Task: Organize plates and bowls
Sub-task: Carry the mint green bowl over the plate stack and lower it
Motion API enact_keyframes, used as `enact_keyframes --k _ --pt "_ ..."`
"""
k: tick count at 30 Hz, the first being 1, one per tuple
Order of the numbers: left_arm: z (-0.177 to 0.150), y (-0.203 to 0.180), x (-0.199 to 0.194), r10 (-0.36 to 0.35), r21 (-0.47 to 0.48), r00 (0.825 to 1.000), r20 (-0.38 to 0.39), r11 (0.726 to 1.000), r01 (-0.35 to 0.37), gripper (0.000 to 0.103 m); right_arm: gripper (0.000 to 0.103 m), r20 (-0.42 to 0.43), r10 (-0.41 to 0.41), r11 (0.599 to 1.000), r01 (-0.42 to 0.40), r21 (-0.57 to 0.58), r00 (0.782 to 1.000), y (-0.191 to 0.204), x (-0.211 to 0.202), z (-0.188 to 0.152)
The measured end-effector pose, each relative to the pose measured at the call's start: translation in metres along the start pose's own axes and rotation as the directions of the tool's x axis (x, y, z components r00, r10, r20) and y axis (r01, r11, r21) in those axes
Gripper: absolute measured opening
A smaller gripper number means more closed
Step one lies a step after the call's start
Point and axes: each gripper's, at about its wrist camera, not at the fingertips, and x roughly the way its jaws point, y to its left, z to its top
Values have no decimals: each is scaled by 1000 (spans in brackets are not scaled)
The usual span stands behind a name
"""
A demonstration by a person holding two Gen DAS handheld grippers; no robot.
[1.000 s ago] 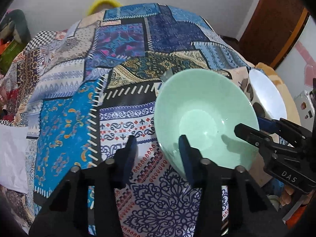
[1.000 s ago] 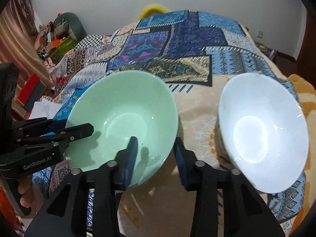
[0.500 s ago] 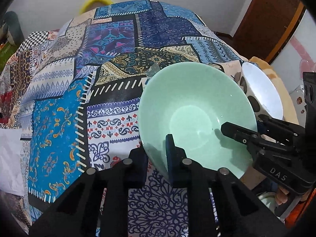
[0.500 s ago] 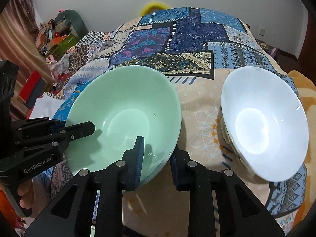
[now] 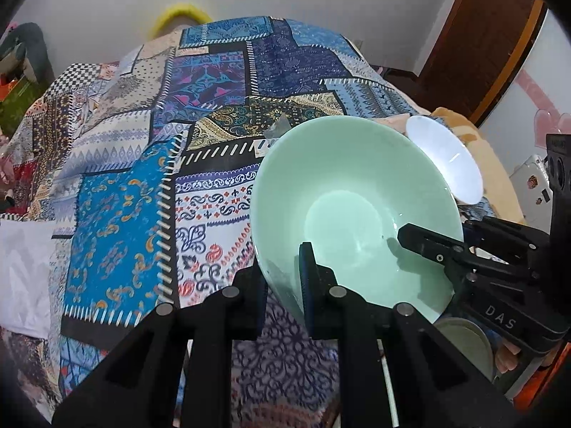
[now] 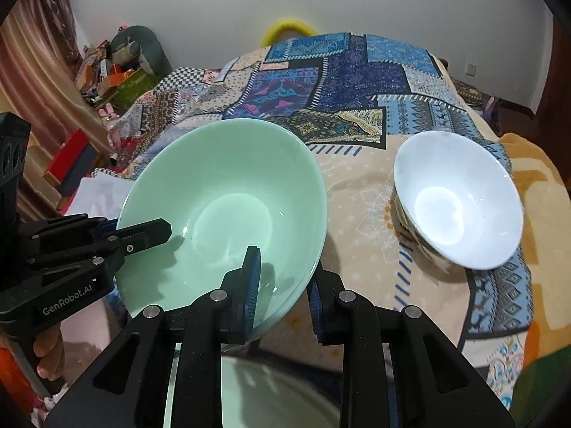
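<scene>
Over the near edge of the patchwork bedspread, the green bowl hangs tilted, because the left gripper and the right gripper each clamp its rim, on opposite sides, probably to share the weight. Farther right, near the right edge, the white bowl leans on the soft cover, likely where the green one goes.

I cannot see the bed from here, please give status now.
Left gripper and right gripper both shut on green bowl rim. White bowl apart on bedspread. Nothing in the way.
</scene>
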Motion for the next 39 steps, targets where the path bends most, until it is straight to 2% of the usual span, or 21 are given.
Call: enact_keyframes --k 25,39 --pt "-80 -3 -115 28 -59 996 88 998 -23 16 22 56 50 996 -46 -70 997 63 -59 -39" --pt "-123 21 -160 78 -123 990 121 990 -63 16 23 43 96 989 -90 -113 994 108 -57 -57"
